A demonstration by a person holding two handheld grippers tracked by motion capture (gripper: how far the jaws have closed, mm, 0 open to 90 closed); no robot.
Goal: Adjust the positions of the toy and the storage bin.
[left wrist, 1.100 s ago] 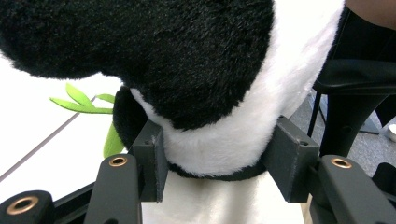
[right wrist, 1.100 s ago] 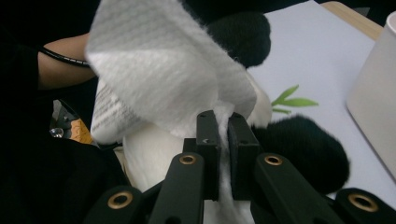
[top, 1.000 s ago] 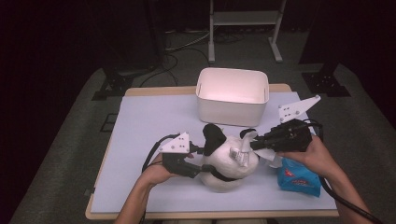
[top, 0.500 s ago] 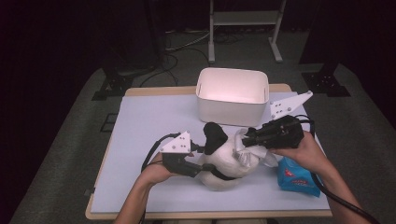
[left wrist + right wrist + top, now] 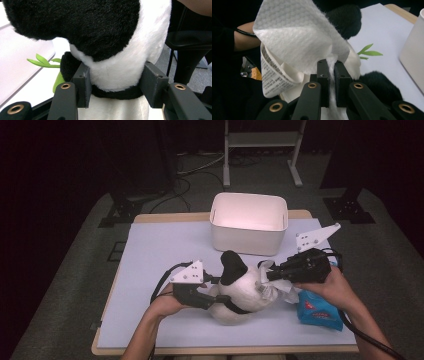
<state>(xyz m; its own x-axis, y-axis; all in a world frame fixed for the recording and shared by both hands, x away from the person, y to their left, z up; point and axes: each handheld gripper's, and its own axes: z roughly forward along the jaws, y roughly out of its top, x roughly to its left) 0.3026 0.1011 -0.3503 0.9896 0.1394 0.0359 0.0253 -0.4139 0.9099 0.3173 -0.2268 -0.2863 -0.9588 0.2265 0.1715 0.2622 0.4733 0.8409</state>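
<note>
From the high view, the plush panda [image 5: 235, 292] lies on the table [image 5: 150, 250] before the white bin [image 5: 248, 222]. Left gripper view: left claw [image 5: 117, 87] clamped around its squishy neck, a good hold. Right gripper view: right claw [image 5: 331, 75] pinches a flimsy wipe [image 5: 294, 37], so go gentle.

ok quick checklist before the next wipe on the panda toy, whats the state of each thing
1. Left tool clamped on the panda toy: ok, both pads press into the plush.
2. Right tool holding the wet wipe: ok, jaws pinched shut on it.
3. Wipe reaching the toy: ok, in the high view it lies against the toy's white side.
4. Toy's paper tag out of the wipe's way: not ok, it curls right under the wipe.
5. Blue wipe pack within reach: ok, beside the right hand.
6. White bin out of the way: ok, behind the toy.
</note>
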